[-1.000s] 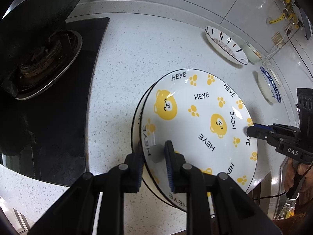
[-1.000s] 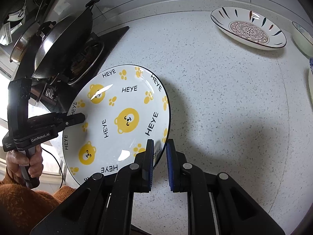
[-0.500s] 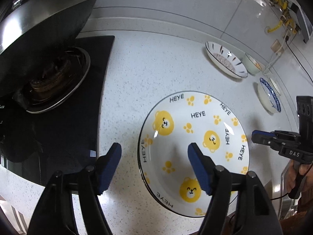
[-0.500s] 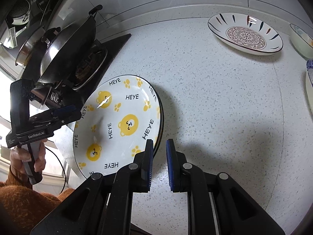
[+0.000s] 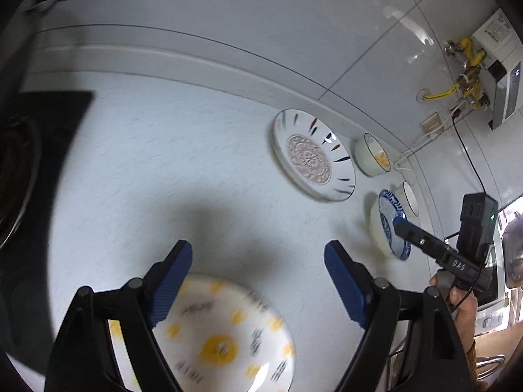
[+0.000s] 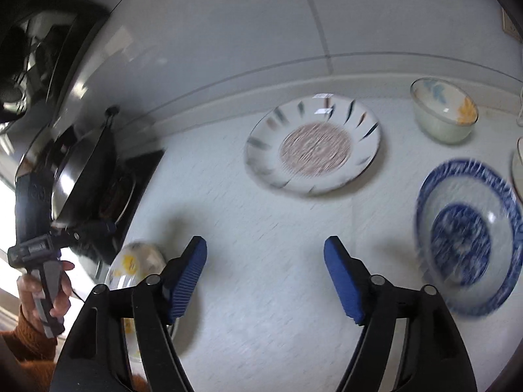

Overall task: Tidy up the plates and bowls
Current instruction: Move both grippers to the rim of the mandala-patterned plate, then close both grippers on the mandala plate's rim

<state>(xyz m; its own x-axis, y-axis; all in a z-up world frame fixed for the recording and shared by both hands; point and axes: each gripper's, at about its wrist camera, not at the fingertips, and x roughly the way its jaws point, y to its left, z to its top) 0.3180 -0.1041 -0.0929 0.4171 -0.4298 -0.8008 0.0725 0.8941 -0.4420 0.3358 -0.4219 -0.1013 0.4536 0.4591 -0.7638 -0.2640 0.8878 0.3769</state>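
Observation:
The yellow bear plate stack (image 5: 215,336) lies flat on the white counter, below and behind my open, empty left gripper (image 5: 258,281); it also shows in the right wrist view (image 6: 134,261). My right gripper (image 6: 264,281) is open and empty above bare counter. A plate with a brown mandala centre (image 6: 313,145) (image 5: 310,156) lies ahead near the back wall. A blue-patterned bowl (image 6: 467,238) (image 5: 387,228) lies just right of the right gripper. A white bowl with a yellow print (image 6: 443,114) (image 5: 372,158) stands at the back right.
A black stove with a wok (image 6: 81,176) is at the left. Another small bowl (image 5: 408,197) stands beyond the blue bowl. A cable (image 5: 408,163) runs along the back wall. The counter's front edge is near the bear plates.
Both grippers let go of the bear plates, now stacked on the counter, and opened wide. Both have swung right, toward the mandala plate and the bowls. The frames are motion-blurred.

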